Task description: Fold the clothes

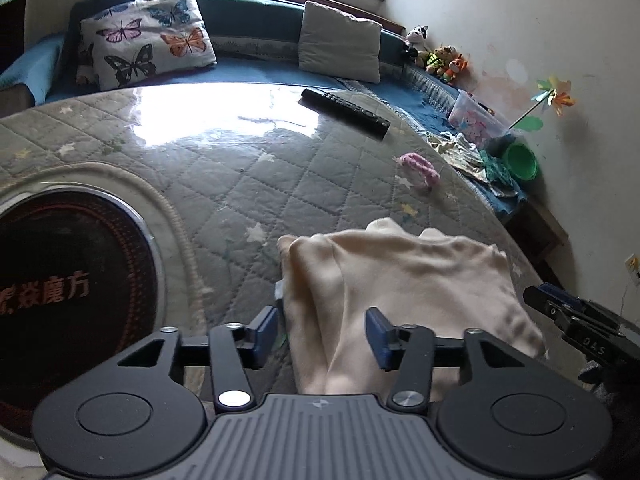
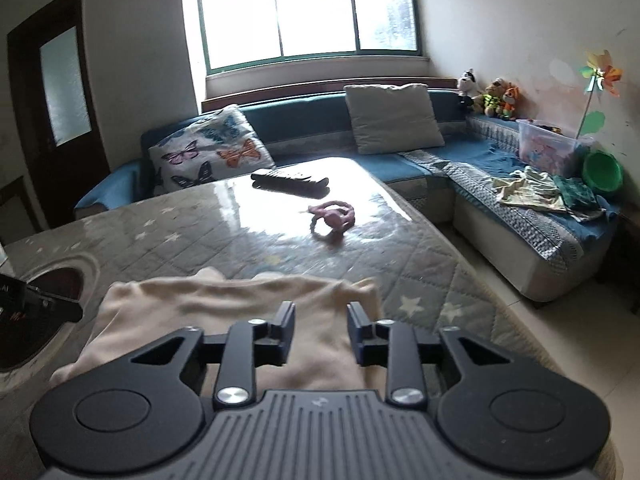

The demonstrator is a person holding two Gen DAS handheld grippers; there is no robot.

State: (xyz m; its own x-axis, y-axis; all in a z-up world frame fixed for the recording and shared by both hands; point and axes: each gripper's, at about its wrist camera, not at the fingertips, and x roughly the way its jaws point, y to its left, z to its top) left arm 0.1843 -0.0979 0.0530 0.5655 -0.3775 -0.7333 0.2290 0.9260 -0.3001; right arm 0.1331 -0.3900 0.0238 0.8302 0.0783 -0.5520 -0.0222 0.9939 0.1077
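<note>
A cream garment [image 1: 404, 280] lies folded on the quilted grey table cover, near the front edge; it also shows in the right wrist view [image 2: 224, 312]. My left gripper [image 1: 322, 332] is open, its jaws wide apart over the garment's near left part, holding nothing. My right gripper [image 2: 320, 326] is open above the garment's near right part, holding nothing. The right gripper shows at the right edge of the left wrist view [image 1: 576, 316]. The left gripper shows at the left edge of the right wrist view [image 2: 36, 300].
A round black heater plate [image 1: 68, 292] is set in the table at the left. A black remote [image 2: 290, 182] and a pink hair band [image 2: 334, 216] lie farther back. A blue corner sofa [image 2: 500, 200] holds cushions, loose clothes [image 2: 548, 192], a toy box and a green bowl.
</note>
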